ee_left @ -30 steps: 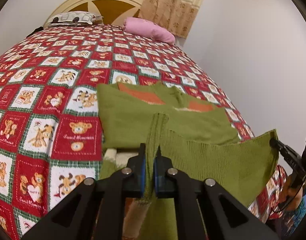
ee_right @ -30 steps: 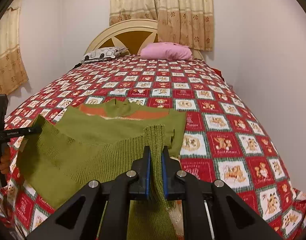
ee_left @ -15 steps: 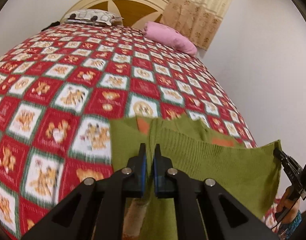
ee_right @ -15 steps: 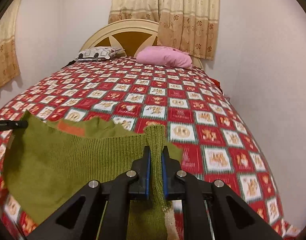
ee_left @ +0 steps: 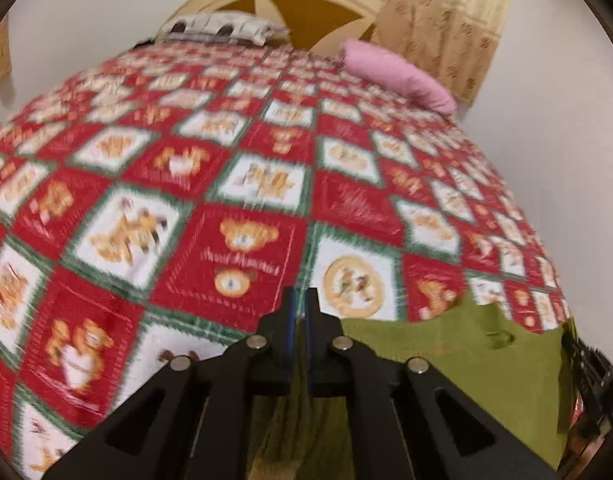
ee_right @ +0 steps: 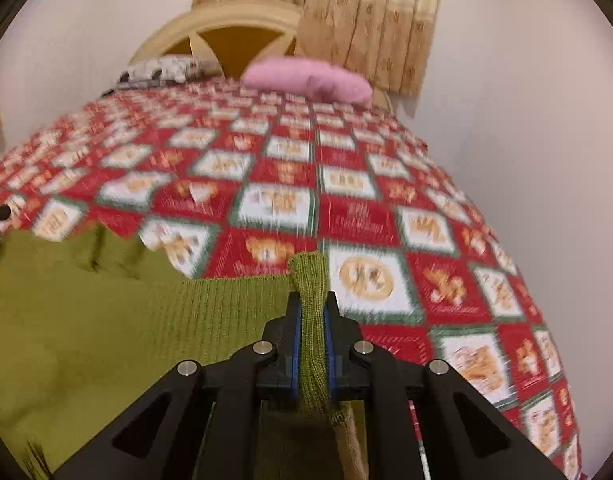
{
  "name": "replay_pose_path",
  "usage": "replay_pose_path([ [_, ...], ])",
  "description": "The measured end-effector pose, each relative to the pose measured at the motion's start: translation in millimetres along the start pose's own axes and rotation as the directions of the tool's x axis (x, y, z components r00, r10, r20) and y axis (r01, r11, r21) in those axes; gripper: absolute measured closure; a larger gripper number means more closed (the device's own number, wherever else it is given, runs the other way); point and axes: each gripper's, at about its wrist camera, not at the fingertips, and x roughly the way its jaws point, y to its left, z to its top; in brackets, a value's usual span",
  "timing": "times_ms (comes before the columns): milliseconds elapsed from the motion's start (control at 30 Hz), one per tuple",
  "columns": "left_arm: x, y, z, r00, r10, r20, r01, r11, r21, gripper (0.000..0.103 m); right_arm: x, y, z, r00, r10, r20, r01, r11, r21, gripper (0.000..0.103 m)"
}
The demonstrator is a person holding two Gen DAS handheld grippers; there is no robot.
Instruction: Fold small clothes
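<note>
Both grippers — left gripper [ee_left: 300, 312] and right gripper [ee_right: 312, 312] — have their fingers clamped narrow on the ribbed edge of the green sweater [ee_right: 106, 320], stretched between them above the red patchwork bedspread [ee_right: 346, 216].

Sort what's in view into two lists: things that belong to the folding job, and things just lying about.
Part of the job:
green sweater, its hem pinched at both ends
left gripper, jaws shut on the knit
right gripper, jaws shut on the knit
bedspread, the surface for folding

Just lying about:
pink pillow
patterned pillow
curtains
headboard
</note>
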Motion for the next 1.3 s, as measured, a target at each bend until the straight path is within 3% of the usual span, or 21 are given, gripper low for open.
replay_pose_path([
  [67, 11, 4, -6, 0.999, -0.006, -0.039, 0.006, 1.0, -0.023, 0.099, 3, 3, 0, 1.0, -0.012, -0.015, 0.012, 1.0, -0.019, 0.094],
  [300, 5, 0, -6, 0.999, 0.037, -0.036, -0.038, 0.999, -0.01, 0.098, 16, 4, -1, 0.995, -0.058, -0.085, 0.056, 0.998, -0.03, 0.091],
  [367, -3, -4, -5, 0.998, 0.053, -0.018, -0.053, 0.999, 0.008, 0.098, 14, 4, -1, 0.994, -0.069, -0.085, 0.067, 0.997, -0.031, 0.082],
  [467, -26, -15, -10, 0.995, 0.098, 0.008, -0.098, 0.993, 0.073, 0.097, -12, -8, 3, 0.997, -0.073, 0.008, 0.073, 0.997, 0.03, 0.078],
  [567, -48, -30, -19, 0.99, 0.136, 0.037, -0.14, 0.976, 0.169, 0.096, -66, -19, 3, 0.979, -0.141, 0.147, 0.127, 0.987, 0.096, 0.078],
  [800, -90, -62, -57, 0.991, 0.124, 0.057, -0.135, 0.95, 0.282, 0.096, -134, 9, -30, 0.994, 0.021, 0.103, -0.023, 0.999, 0.021, 0.078],
  [933, -106, -80, -86, 0.991, 0.121, 0.064, -0.135, 0.932, 0.336, 0.077, -153, 23, -64, 0.993, 0.105, 0.045, -0.107, 0.993, 0.049, 0.078],
  [1067, -119, -92, -115, 0.989, 0.131, 0.073, -0.149, 0.914, 0.378, 0.077, -156, 28, -88, 0.992, 0.126, 0.0, -0.126, 0.99, 0.059, 0.078],
  [1200, -119, -94, -138, 0.992, 0.123, 0.036, -0.127, 0.92, 0.371, 0.072, -156, 28, -106, 0.987, 0.154, -0.044, -0.148, 0.982, 0.117, 0.078],
  [1300, -105, -96, -153, 0.983, 0.18, 0.027, -0.176, 0.904, 0.39, 0.068, -145, 26, -119, 0.984, 0.154, -0.087, -0.14, 0.979, 0.146, 0.078],
])
